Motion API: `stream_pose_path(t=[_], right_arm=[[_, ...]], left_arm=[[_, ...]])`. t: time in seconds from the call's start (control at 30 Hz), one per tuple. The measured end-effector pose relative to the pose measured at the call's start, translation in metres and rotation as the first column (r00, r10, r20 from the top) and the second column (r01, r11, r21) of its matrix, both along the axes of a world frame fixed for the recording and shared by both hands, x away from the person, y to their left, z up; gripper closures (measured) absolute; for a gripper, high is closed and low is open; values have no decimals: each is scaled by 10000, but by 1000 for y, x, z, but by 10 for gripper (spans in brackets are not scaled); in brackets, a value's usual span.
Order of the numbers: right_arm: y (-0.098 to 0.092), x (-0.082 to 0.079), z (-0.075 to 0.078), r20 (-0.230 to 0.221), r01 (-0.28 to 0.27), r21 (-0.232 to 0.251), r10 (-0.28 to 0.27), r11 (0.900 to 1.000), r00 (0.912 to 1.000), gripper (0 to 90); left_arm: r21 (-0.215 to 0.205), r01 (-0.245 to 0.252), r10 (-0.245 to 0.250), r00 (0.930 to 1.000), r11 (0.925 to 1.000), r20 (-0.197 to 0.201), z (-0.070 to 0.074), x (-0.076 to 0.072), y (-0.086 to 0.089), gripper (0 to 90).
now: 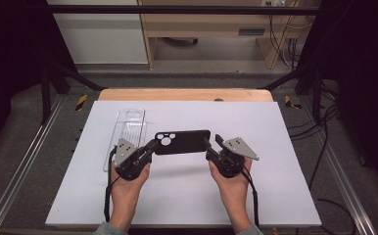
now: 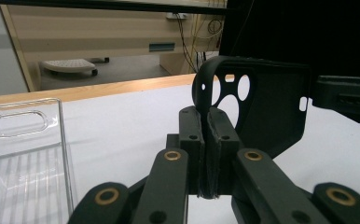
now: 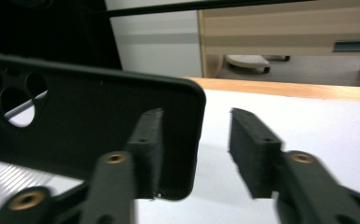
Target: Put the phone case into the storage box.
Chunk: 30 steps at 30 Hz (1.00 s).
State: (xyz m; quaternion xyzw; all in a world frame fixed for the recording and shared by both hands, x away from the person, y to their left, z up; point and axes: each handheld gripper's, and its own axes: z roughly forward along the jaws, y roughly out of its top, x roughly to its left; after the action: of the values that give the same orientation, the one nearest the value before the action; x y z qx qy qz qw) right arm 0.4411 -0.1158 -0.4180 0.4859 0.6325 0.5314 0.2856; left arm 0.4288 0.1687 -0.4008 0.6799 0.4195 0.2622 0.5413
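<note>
Two grippers meet at a black phone case [image 1: 183,142], held up above the middle of the white sheet [image 1: 255,196]. Left gripper [image 1: 153,145] pinches the case's camera-hole end. Right gripper [image 1: 212,141] has its jaws parted, the case's other end between them, one pad beside it.

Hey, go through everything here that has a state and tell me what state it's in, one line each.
Black plastic phone case: lifted off the table, camera-hole end pinched.
Clear plastic packaging tray: empty, lying flat on the white sheet.
Left gripper: shut on the case's edge.
Right gripper: open, case's end between its jaws.
</note>
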Motion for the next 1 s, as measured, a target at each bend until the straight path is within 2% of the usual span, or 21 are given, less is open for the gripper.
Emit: stream_pose_path(t=[0.13,0.27,0.4,0.43,0.5,0.57,0.8,1.0], right_arm=[[-3,0,0,61,-268,-101,269,9996,9996,363],[-11,1,1,51,-548,21,548,9985,9985,284],[-19,2,1,411,-895,24,893,9960,9952,213],[-20,1,0,473,-928,-135,934,9956,9945,196],[-23,1,-1,575,-897,-871,949,9922,9938,174],[-26,-1,-3,561,-893,-1227,968,9884,9937,149],[-48,-8,-12,446,-792,-1528,870,9851,9952,115],[-73,-18,-20,332,-1034,-1599,1100,9817,9934,79]], left_arm=[[14,-136,135,9999,9999,90,1,0,3,855],[146,-206,202,9995,9997,238,3,-1,4,855],[284,-235,225,9991,9993,363,5,-1,3,855],[317,-243,230,9989,9992,397,5,0,2,855],[353,-218,203,9989,9991,413,6,1,2,855],[411,-194,176,9989,9990,436,8,2,0,855],[788,-131,86,9983,9968,577,18,4,-2,855],[1231,-281,208,9980,9920,600,24,10,3,855]])
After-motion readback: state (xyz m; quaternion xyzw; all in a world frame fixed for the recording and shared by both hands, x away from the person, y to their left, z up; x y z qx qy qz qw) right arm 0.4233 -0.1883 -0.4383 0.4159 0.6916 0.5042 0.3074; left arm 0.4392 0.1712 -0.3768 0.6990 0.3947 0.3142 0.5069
